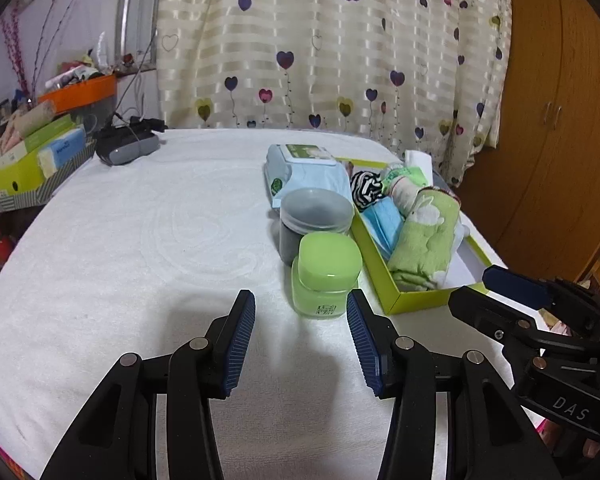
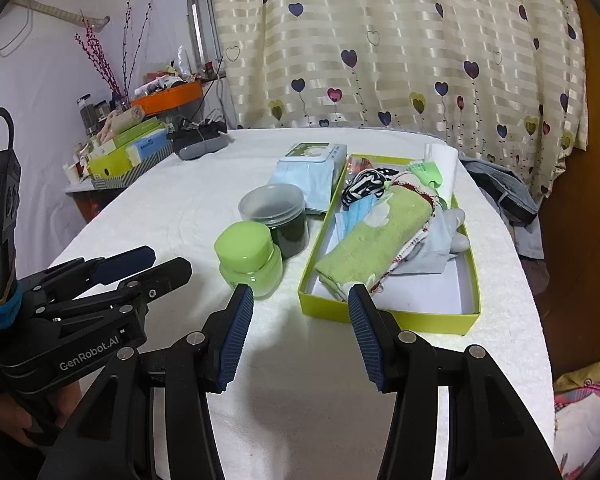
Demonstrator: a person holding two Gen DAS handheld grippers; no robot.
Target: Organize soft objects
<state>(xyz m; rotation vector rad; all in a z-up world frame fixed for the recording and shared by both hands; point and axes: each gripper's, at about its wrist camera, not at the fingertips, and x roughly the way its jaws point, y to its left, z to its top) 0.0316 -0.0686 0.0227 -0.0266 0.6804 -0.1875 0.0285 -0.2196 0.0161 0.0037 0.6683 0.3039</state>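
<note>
Nearest, left gripper (image 1: 301, 342) spread wide over white tablecloth (image 1: 140, 240), nothing between its blue ribbed pads; "GenRobot.AI" printed on its body in the right wrist view. Right gripper (image 2: 301, 340) likewise wide apart and empty, "DAS" legible on its body in the left wrist view. Just beyond, lime-green jar (image 1: 326, 276) with small unreadable label, touching grey-lidded dark jar (image 1: 314, 222) behind. Beside both, yellow-green shallow box (image 2: 384, 316) holding green rabbit-print towel (image 2: 374, 240), blue face mask (image 2: 350, 216), striped black-and-white cloth (image 2: 366, 186), pale grey cloth (image 2: 440, 240). Farther, wet-wipes pack (image 1: 306, 168), print unreadable. At far edge, heart-patterned curtain (image 1: 340, 48).
</note>
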